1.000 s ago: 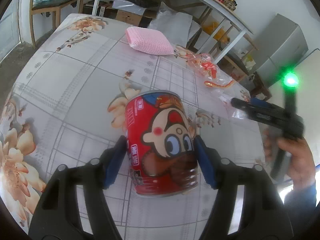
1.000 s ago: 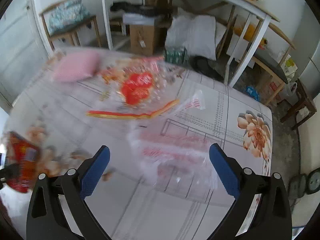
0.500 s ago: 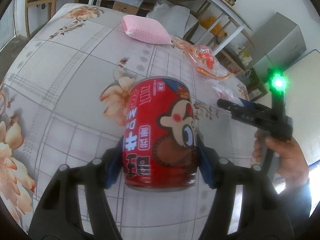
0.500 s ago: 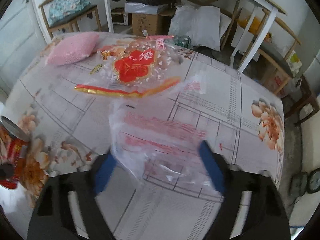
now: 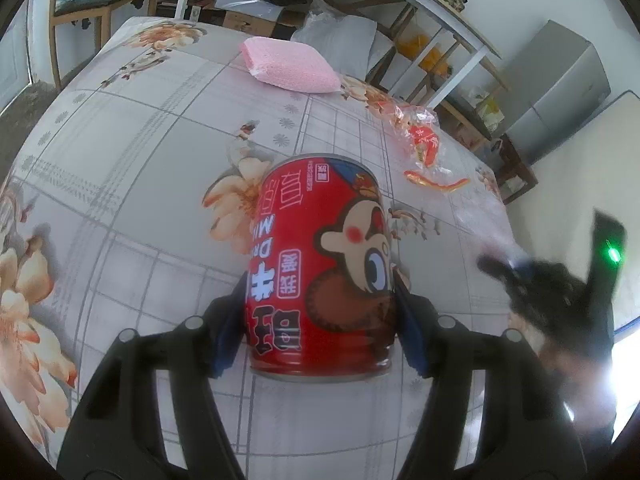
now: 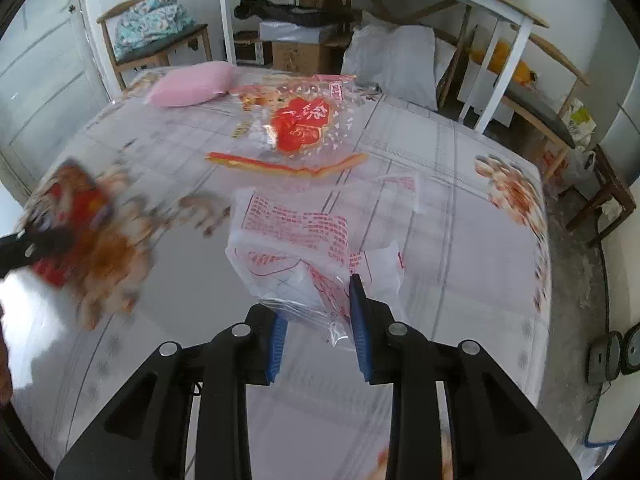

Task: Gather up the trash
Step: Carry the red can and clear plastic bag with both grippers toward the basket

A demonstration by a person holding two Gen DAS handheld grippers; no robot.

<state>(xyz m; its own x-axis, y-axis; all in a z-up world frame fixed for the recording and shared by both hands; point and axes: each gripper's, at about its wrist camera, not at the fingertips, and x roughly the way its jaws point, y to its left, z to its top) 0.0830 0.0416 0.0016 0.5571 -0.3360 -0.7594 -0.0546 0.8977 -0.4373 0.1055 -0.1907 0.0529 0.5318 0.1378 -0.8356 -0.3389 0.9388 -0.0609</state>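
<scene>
A red drink can (image 5: 320, 260) with a cartoon face is clamped sideways between the blue pads of my left gripper (image 5: 320, 312), above the floral tablecloth. The can also shows as a red blur (image 6: 72, 208) at the left of the right wrist view. My right gripper (image 6: 318, 332) is closing its jaws on a clear plastic bag with red print (image 6: 296, 240). The bag is bunched up between the pads, and the right pad (image 6: 360, 320) presses into a fold. In the left wrist view the right gripper (image 5: 500, 268) is a dark blur with a green light.
Further back on the table lie a clear wrapper with a red emblem (image 6: 304, 124), an orange-red strip (image 6: 288, 166) and a pink pad (image 5: 288, 62). The table edge (image 6: 548, 280) runs along the right. Shelves, boxes and a chair stand behind.
My right gripper moved in over the clear bag and its jaws narrowed from wide apart to close around it, bunching the bag. The can has turned a little in the left gripper.
</scene>
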